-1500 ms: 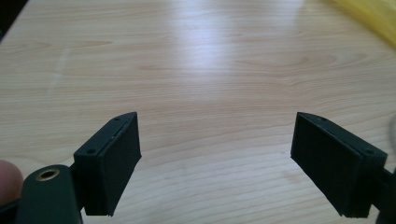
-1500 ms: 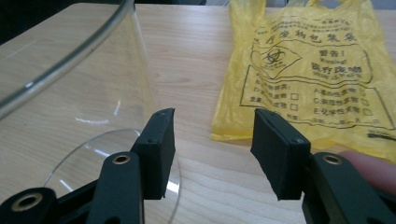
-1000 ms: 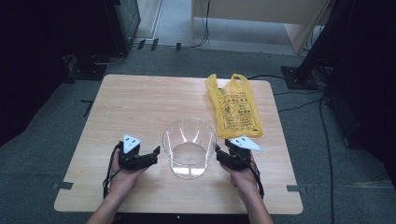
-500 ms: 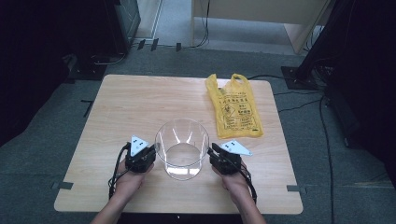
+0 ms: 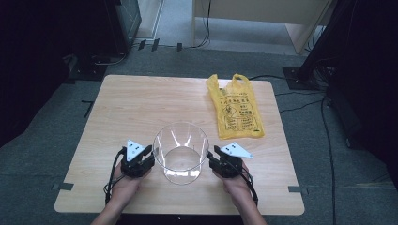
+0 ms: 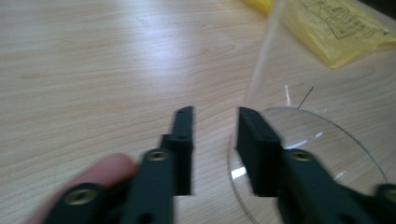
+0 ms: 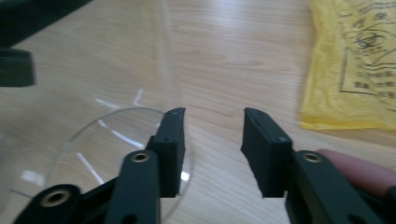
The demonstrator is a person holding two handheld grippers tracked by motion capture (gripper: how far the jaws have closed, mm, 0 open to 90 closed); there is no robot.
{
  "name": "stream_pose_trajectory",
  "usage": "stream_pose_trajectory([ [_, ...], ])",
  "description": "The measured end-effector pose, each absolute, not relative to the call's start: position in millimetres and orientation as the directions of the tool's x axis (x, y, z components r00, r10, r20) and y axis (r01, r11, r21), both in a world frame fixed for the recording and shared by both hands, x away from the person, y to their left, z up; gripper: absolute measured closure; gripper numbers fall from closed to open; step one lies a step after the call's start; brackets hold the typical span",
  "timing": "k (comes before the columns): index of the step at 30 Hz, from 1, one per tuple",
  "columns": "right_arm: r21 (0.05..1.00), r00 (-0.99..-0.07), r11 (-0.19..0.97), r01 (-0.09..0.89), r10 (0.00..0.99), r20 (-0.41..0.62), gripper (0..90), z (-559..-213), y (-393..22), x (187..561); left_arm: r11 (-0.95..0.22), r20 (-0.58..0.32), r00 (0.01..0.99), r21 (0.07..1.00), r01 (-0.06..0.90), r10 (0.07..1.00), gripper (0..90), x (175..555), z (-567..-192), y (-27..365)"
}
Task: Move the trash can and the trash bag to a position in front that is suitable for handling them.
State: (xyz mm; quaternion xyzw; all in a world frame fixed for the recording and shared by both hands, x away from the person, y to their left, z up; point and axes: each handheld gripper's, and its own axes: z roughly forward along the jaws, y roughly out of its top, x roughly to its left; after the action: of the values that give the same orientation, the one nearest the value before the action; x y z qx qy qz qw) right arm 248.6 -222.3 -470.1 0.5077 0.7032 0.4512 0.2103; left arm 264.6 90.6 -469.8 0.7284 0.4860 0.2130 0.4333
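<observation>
Since the earlier frames, the clear round plastic container (image 5: pixel 181 152) has been brought slightly nearer the front edge of the light wooden table (image 5: pixel 141 103), and both hands have been drawn back with it. The fingers of both grippers have just been opening again after a narrower setting.

The container is seen standing upright on the table, near the front edge and about midway across, between the two grippers. In the high view, the left gripper (image 5: pixel 149 152) is held just beside the container's left wall and the right gripper (image 5: pixel 212 155) just beside its right wall.

In the left gripper view, the black fingers (image 6: pixel 183 135) are parted with bare table between them; the container's clear wall (image 6: pixel 266 60) rises at the far finger, and whether that finger touches it cannot be told. In the right gripper view, the fingers (image 7: pixel 172 135) are likewise parted with only table between them, and the container's round base (image 7: pixel 93 144) is seen beside and behind the left-hand finger. Nothing is gripped by either gripper.

A flat yellow plastic bag with black print (image 5: pixel 237 107) is laid on the far right part of the table, well apart from the container.
</observation>
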Motion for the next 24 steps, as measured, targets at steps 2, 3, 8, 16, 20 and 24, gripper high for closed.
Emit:
stream_pose_trajectory([
  [2, 0.852, -0.349, 0.077, 0.518, 0.928, 0.128, 56.6, -470.1, -233.2, 253.5, -0.17, -0.078, 0.414, 0.832, 0.529, 0.907, 51.2, 269.1, -473.5, 99.5],
  [3, 0.856, -0.332, 0.074, 0.511, 0.936, 0.117, 55.8, -469.6, -237.9, 255.8, -0.18, -0.064, 0.405, 0.824, 0.537, 0.912, 46.3, 272.4, -477.1, 106.2],
  [8, 0.873, -0.201, 0.029, 0.486, 0.976, 0.08, 52.7, -467.6, -270.8, 278.9, -0.178, -0.043, 0.337, 0.784, 0.595, 0.94, 38.9, 284.0, -493.5, 134.0],
  [16, 0.841, -0.031, -0.009, 0.54, 0.999, 0.031, 46.5, -491.1, -296.6, 330.1, -0.176, -0.017, 0.284, 0.747, 0.641, 0.959, 20.8, 292.5, -511.7, 150.3],
  [20, 0.787, -0.033, -0.015, 0.616, 0.998, 0.045, 56.8, -506.8, -300.7, 352.9, -0.187, -0.012, 0.293, 0.745, 0.64, 0.956, 20.0, 293.4, -517.9, 151.7],
  [24, 0.757, -0.041, 0.005, 0.654, 0.999, 0.029, 66.0, -514.4, -299.3, 358.4, -0.191, -0.005, 0.291, 0.744, 0.64, 0.957, 20.0, 293.4, -518.0, 150.7],
])
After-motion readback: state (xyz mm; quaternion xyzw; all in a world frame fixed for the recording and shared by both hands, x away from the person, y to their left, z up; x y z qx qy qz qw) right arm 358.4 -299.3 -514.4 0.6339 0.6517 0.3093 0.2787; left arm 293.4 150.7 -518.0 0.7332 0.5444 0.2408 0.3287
